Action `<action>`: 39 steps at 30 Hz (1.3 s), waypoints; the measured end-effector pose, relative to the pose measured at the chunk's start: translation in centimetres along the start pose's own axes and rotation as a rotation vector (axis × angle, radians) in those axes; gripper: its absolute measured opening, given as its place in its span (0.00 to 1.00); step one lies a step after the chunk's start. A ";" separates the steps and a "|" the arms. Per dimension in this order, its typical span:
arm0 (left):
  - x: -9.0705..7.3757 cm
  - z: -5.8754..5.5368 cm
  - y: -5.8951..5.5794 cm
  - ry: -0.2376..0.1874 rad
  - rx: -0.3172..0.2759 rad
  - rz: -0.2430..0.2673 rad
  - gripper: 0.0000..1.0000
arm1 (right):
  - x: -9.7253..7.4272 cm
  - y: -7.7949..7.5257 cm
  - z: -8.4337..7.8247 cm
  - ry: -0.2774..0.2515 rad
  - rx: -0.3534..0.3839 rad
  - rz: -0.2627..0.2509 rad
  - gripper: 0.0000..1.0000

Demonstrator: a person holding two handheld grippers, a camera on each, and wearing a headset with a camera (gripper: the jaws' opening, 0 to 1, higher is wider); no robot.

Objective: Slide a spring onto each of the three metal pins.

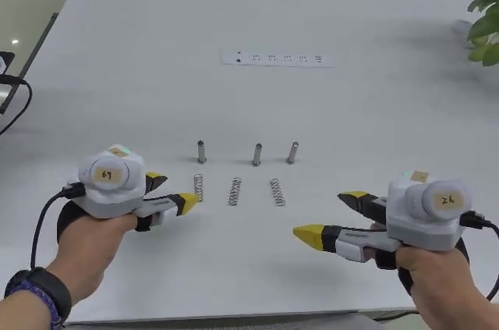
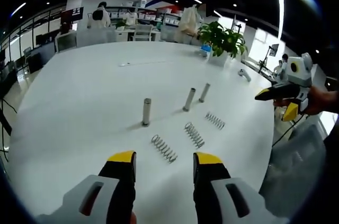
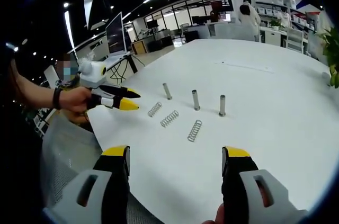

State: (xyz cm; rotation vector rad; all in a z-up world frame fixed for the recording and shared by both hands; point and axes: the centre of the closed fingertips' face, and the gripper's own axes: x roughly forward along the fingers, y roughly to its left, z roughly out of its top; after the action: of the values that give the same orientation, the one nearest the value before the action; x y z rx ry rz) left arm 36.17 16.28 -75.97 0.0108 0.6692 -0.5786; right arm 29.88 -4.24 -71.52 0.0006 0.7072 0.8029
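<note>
Three short metal pins stand upright in a row on the white table: left pin (image 1: 201, 151), middle pin (image 1: 257, 154), right pin (image 1: 293, 152). Just in front of them lie three loose springs: left spring (image 1: 198, 187), middle spring (image 1: 235, 190), right spring (image 1: 277, 192). My left gripper (image 1: 172, 192) is open, its yellow tips just left of the left spring (image 2: 163, 148). My right gripper (image 1: 333, 216) is open, lower right of the right spring (image 3: 194, 130). Neither holds anything. The pins (image 2: 146, 112) (image 3: 195, 99) are bare.
A white power strip (image 1: 277, 58) lies farther back on the table. A green plant (image 1: 482, 10) stands at the far right edge. A black cable (image 1: 14, 108) hangs off the left side. The table's front edge runs just below both hands.
</note>
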 end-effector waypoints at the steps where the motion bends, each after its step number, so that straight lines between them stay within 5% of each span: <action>1: 0.2 0.0 0.2 0.002 0.000 0.000 0.37 | 0.0 0.0 0.0 0.000 0.000 0.000 0.70; 25: 3.7 -1.6 -0.5 0.074 -0.024 0.046 0.30 | -0.4 -0.4 -0.4 -0.001 0.016 -0.011 0.69; 39: 4.7 -1.5 -0.2 0.087 -0.015 0.076 0.23 | -0.8 -0.8 -0.6 0.001 0.021 -0.019 0.69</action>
State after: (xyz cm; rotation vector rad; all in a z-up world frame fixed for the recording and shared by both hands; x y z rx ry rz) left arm 38.13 14.02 -79.85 0.0470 0.7548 -0.5023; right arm 29.74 -5.50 -71.71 0.0130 0.7156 0.7774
